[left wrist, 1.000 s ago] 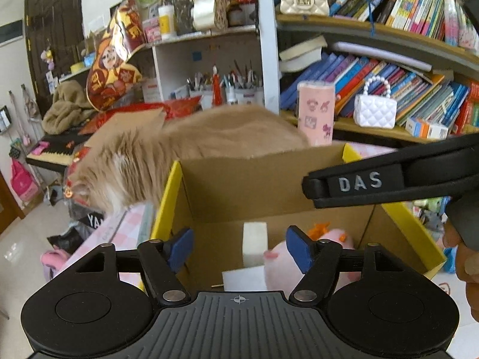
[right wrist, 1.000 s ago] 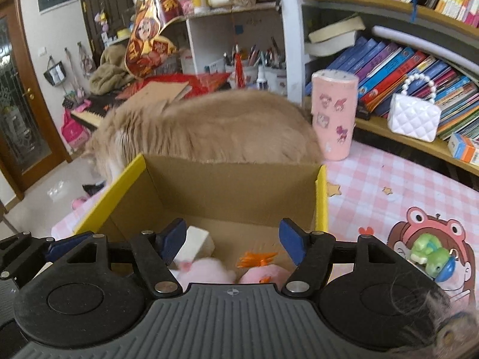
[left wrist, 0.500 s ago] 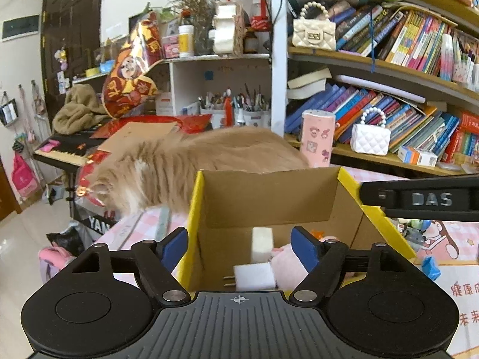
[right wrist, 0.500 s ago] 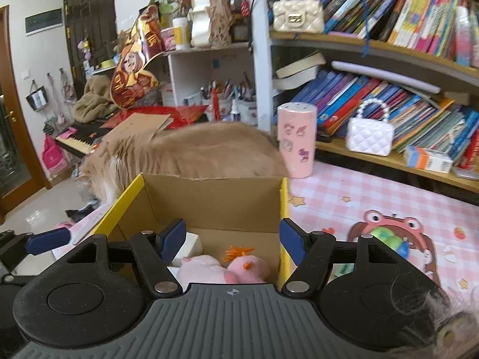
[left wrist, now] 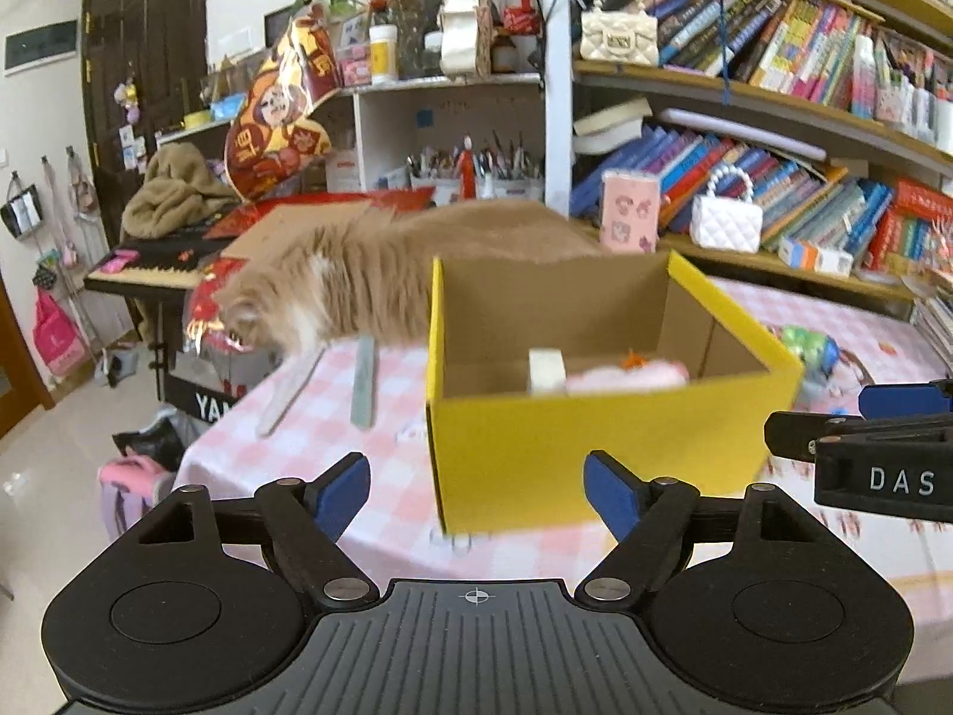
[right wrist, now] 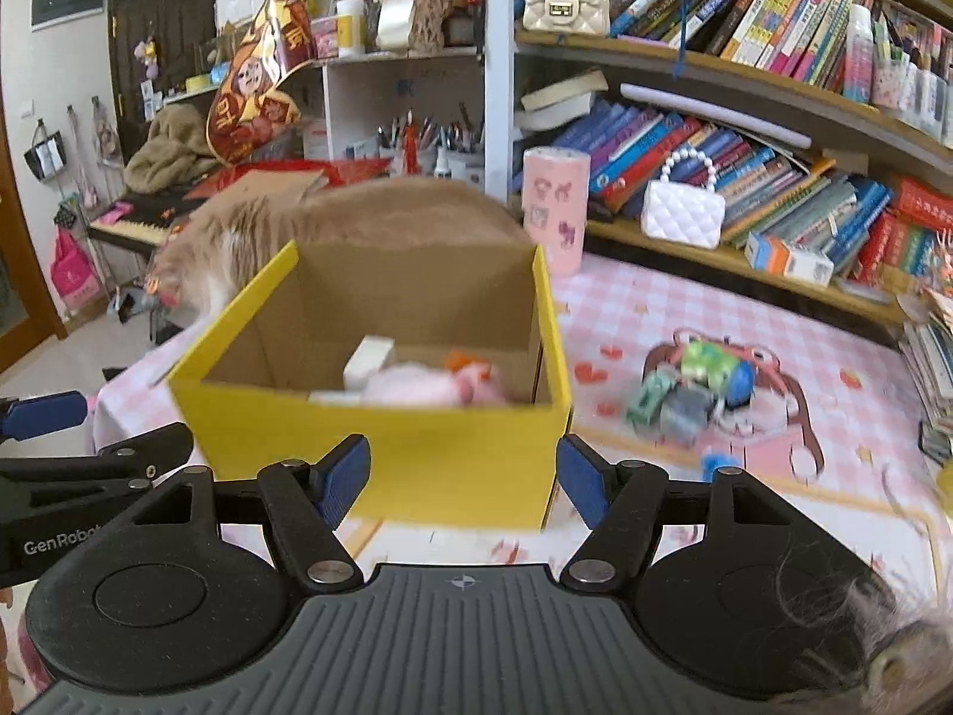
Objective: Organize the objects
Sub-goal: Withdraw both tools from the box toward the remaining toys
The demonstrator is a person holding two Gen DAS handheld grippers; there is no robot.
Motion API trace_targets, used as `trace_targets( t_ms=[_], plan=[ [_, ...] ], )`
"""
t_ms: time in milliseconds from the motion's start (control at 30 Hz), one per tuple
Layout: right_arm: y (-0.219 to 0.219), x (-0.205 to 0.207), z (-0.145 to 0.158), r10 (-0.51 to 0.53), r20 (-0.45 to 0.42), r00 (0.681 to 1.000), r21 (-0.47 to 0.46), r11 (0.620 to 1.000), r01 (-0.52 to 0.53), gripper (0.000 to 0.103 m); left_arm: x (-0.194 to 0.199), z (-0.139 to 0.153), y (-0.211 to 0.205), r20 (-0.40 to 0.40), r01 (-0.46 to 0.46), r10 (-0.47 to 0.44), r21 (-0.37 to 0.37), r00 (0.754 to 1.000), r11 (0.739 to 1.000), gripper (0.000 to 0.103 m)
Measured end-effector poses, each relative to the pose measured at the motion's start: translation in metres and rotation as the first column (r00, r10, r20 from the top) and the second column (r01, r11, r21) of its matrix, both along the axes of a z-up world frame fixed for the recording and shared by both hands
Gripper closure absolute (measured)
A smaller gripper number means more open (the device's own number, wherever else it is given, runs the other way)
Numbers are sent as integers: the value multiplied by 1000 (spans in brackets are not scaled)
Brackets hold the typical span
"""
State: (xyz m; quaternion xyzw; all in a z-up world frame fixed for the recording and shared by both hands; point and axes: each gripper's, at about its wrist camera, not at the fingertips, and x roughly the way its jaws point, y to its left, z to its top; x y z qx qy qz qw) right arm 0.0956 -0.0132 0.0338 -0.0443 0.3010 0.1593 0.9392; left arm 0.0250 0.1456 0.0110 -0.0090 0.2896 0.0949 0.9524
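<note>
The left claw (left wrist: 476,491) is seen at lower centre of its view with blue pads (left wrist: 342,491) set wide apart; nothing is held or touched. The right claw (right wrist: 464,476) is likewise spread wide and empty, its pads (right wrist: 581,479) level with the near wall of the yellow cardboard box (right wrist: 381,447).

The box stands on the pink checked surface (right wrist: 655,310) at centre frame. Inside it a white block (right wrist: 369,357) and a pink plush toy (right wrist: 417,384) are visible. A cluster of small toys (right wrist: 691,384) lies on the surface right of the box, well apart from it. A ginger cat (left wrist: 369,280) is recorded behind the box, head towards the left edge.

Compared with half a second ago, both claws have drawn back: the box's outer front wall is now in full view, where previously only the interior was seen. Claw opening is unchanged.
</note>
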Motion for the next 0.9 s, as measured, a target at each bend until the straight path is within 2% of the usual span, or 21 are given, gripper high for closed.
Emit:
trace_targets(
  t_ms=[267,467,900],
  plan=[
    [1,-41,-22,-38,-46,998,-24,999,37,35,-30,-14,0,-65,8,-7,10,998,1000,18],
    [-2,-65,-32,-60,-71,996,-16,998,59,35,-48,-20,1,-90,11,-12,-8,996,1000,18],
    [-16,-99,-41,-142,-78,987,-26,990,141,32,-63,-29,-16,-131,85,-87,-23,988,996,18]
  ],
)
